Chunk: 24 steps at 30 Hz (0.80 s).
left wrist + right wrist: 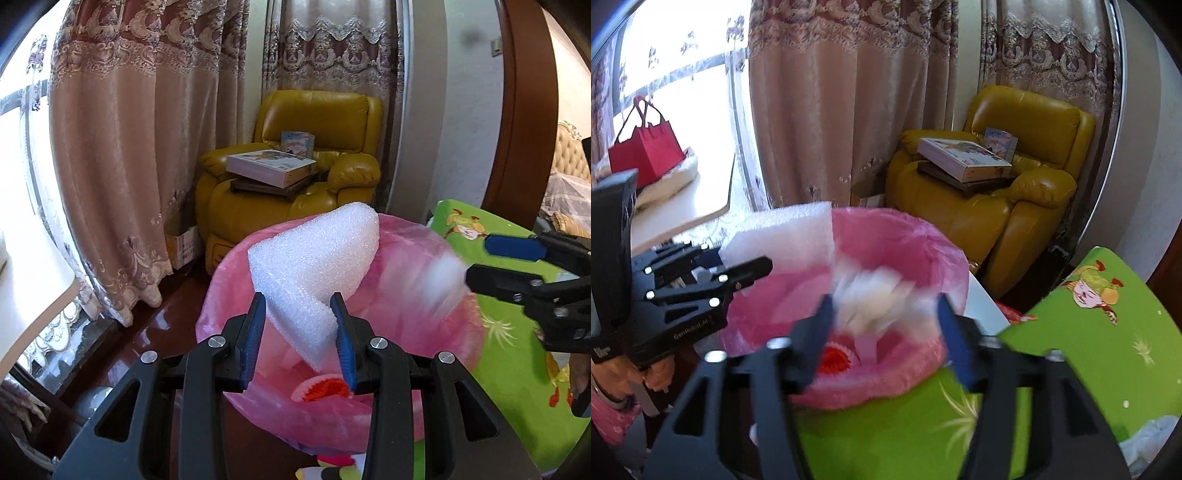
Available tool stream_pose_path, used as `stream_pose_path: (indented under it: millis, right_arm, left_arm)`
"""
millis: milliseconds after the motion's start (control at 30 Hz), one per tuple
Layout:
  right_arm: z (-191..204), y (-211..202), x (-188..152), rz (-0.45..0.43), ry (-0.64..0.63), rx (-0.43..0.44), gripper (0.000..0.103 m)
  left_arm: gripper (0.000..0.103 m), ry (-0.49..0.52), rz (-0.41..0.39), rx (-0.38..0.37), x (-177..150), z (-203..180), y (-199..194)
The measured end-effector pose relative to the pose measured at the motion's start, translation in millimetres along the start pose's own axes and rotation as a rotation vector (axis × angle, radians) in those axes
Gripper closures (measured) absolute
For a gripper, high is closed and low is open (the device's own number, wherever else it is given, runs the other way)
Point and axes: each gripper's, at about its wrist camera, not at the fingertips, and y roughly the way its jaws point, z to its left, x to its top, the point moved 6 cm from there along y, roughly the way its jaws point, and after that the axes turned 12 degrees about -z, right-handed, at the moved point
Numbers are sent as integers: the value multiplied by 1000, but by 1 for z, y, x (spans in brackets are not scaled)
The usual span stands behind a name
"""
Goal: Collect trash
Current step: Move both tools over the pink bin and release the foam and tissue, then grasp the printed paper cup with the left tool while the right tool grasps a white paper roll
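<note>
Left claw [300, 334] grips foam [314, 266] over bin (pink-lined) [424, 258].

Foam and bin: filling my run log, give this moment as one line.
left gripper: shut on foam, over pink-lined bin | right gripper: open, blurred white scrap dropping toward bin | orange scrap inside

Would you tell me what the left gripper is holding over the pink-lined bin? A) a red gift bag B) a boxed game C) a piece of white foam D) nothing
C: the left gripper has its blue pads pressed against both sides of the white foam piece, held above the pink-lined bin.
</note>
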Motion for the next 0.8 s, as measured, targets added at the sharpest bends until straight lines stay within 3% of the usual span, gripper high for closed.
stream_pose_path:
  millis: [100, 133, 167, 200, 333, 400, 567, 800]
  right_arm:
    - [-6, -11, 3, -28, 24, -7, 38]
    - [-10, -20, 3, -44, 28, -15, 38]
    - [-13, -28, 3, -57, 29, -24, 38]
    - [-17, -38, 2, -69, 29, -35, 38]
    - [-32, -78, -10, -94, 33, -77, 38]
    - [-40, -100, -21, -100, 35, -109, 33]
    - [-68, -158, -63, -92, 48, -211, 32]
    - [-116, -236, -131, -42, 110, -370, 32]
  left_arm:
    - [61, 4, -10, 25, -1, 4, -4]
    - [47, 5, -12, 40, -2, 6, -5]
    - [22, 3, -18, 60, -3, 7, -10]
    - [13, -3, -35, 74, -4, 8, -15]
    - [11, 0, -60, 68, -7, -3, -33]
    - [11, 8, -64, 58, -8, -13, -39]
    - [10, 39, -58, -37, -12, -61, -54]
    - [10, 89, 11, -226, -32, -163, -61]
